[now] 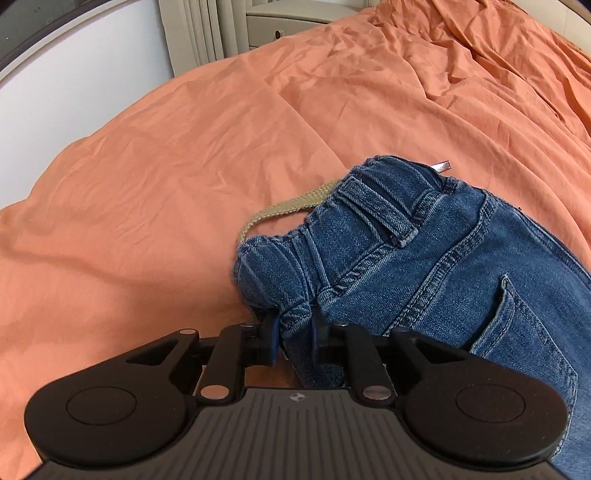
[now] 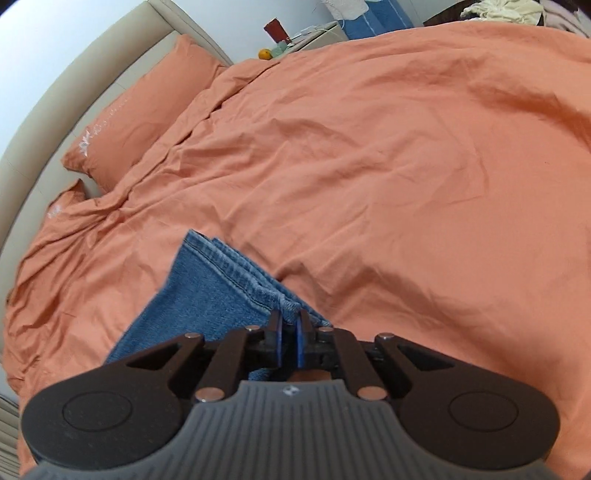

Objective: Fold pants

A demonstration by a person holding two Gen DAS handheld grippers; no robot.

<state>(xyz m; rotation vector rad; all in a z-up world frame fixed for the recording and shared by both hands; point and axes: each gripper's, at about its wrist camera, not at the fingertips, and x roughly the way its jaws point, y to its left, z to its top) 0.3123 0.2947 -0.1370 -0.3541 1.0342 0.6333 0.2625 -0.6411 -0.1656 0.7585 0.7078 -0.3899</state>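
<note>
Closest to my left camera, the left gripper (image 1: 294,341) pinches the bunched waistband of the jeans (image 1: 424,266), its jaws only a little apart. My right gripper (image 2: 290,334) is clamped tight on the hem end of the same jeans (image 2: 207,291). Both ends lie on a wrinkled orange duvet (image 1: 184,166) that covers the whole bed. Further out I see an orange pillow (image 2: 144,114) against a beige headboard (image 2: 74,92), and a nightstand (image 2: 317,35) beside the white wall.
</note>
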